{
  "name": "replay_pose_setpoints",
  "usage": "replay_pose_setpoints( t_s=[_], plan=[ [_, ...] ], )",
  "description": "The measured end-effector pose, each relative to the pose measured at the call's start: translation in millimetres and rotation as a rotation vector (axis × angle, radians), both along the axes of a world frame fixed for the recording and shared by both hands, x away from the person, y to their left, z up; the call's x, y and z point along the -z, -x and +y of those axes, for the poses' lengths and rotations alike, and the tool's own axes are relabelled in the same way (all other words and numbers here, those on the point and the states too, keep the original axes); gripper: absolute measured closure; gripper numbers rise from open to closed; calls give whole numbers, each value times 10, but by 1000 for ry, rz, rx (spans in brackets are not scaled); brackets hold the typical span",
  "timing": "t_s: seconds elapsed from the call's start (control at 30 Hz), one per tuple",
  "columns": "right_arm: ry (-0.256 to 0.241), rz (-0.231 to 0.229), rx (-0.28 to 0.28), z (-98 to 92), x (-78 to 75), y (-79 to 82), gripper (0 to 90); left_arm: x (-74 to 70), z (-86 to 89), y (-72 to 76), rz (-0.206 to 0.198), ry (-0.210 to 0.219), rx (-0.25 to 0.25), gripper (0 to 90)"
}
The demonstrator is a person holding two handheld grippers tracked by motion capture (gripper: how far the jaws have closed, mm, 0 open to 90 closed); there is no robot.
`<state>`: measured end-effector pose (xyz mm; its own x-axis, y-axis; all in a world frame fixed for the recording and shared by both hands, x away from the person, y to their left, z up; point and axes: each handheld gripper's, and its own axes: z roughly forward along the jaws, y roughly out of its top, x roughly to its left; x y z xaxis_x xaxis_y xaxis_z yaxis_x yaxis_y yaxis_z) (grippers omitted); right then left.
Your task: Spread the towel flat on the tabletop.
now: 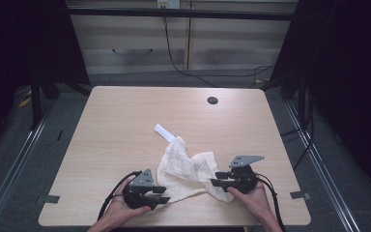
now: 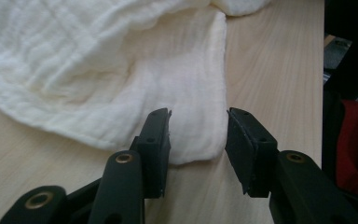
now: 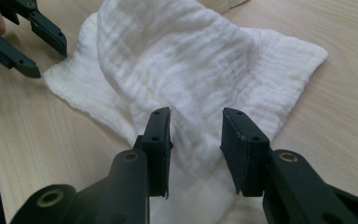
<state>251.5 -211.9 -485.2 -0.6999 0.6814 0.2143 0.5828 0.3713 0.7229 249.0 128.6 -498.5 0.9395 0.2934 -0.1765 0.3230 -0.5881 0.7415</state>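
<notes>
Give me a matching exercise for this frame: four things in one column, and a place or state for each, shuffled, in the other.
Things:
1. white cloth
2. left claw
3. round hole
4. white label

Places or states:
A. far right part of the table
B. open at the cloth's near left corner
C. crumpled between the two claws
D. flat on the table at the cloth's far tip

Pairs: 1-C, 2-B, 3-A, 4-D. The right claw is open too, over the cloth's right side.
</notes>
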Motion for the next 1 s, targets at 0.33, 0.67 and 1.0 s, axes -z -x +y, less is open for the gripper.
replay_pose_setpoints(
  t_s=[0.33,0.67,1.0],
  plan=[
    [13,6,15,1,14,-10,637,26,-38,68,-84,-39,21,653],
    [33,21,-19,34,47,-18,805,6,-8,53,-62,-15,29,857],
    [-50,-34,21,-39,-139,-117,891,-315,338,-82,-51,190,-62,861]
  ],
)
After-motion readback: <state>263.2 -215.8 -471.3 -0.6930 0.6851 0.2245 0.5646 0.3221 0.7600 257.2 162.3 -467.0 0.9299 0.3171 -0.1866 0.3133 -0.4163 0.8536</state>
